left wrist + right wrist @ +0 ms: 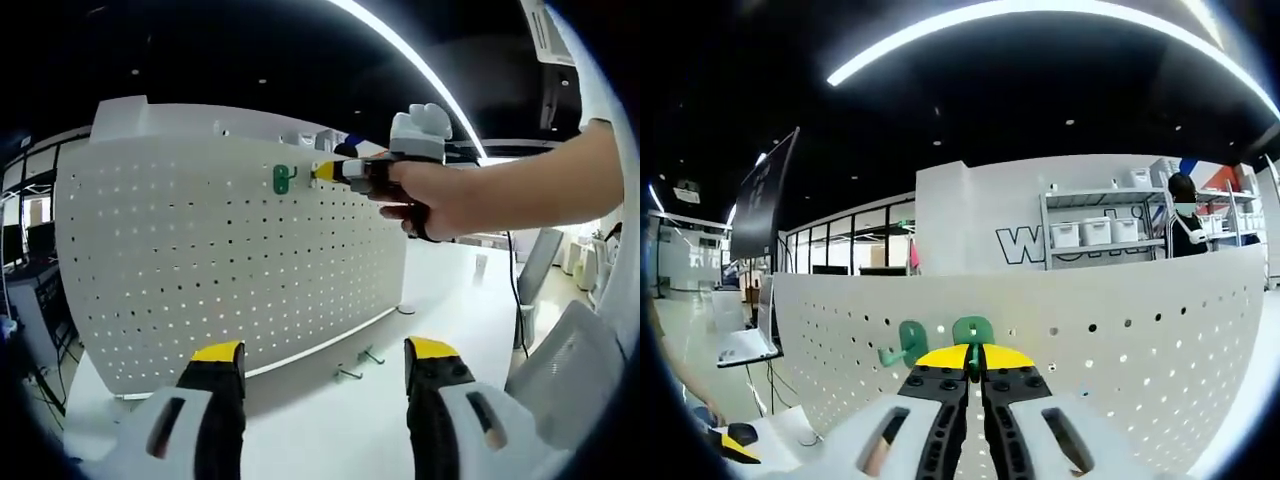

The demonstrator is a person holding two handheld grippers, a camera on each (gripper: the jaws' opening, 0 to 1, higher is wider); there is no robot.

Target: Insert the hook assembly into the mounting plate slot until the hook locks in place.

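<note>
Green plastic hook pinched in right gripper, at white perforated board, unlocked; left gripper open at 6 o'clock.

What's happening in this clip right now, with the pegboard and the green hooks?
A person is working at an upright white pegboard with two hand-held grippers. The right gripper, jaws closed, holds a green hook against the board near its top edge, next to a second green hook already on the board. Whether it has locked cannot be told. The left gripper hangs back, open and empty, above the table, where two loose hooks lie.
</note>
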